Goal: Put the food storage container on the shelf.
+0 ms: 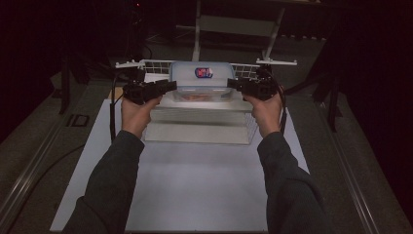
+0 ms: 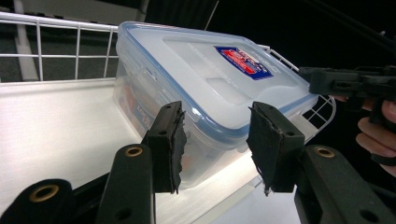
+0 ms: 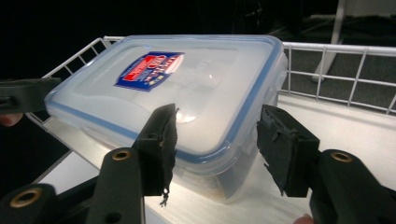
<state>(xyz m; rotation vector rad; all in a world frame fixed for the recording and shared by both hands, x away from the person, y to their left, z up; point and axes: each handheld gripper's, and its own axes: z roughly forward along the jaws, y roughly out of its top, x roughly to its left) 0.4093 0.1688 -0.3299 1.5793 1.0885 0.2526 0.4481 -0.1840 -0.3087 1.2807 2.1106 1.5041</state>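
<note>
The left hand-held gripper [image 2: 215, 140] stands with its jaws spread at the near left end of the clear plastic container [image 2: 205, 88], one pad [image 2: 169, 144] on each side of the corner, and neither pad seems to press on the wall or the lid. The right hand-held gripper [image 3: 217, 149] is set likewise at the opposite end of the container [image 3: 177, 88], jaws apart around the blue-sealed rim, with a gap showing at the right-hand pad, so I judge it not clamped either. From the high view the left hand-held gripper [image 1: 170, 87] and the right hand-held gripper [image 1: 233, 84] flank the container [image 1: 202, 77] from the two sides, level with its lid. The container sits on the upper tier of a white wire-edged rack [image 1: 146, 64], its lid [image 2: 219, 74] with a red and blue label [image 2: 243, 59] fitted on, and something orange shows dimly through the wall. The rack stands on a white sheet [image 1: 195, 175] laid on the bench [image 1: 341, 146]. As to progress, the approach looks done: both tools are placed at the ends. What is left, by my reading, is closing on the container or its latches and then lifting it or opening it; which of the two cannot be told from here.
</note>
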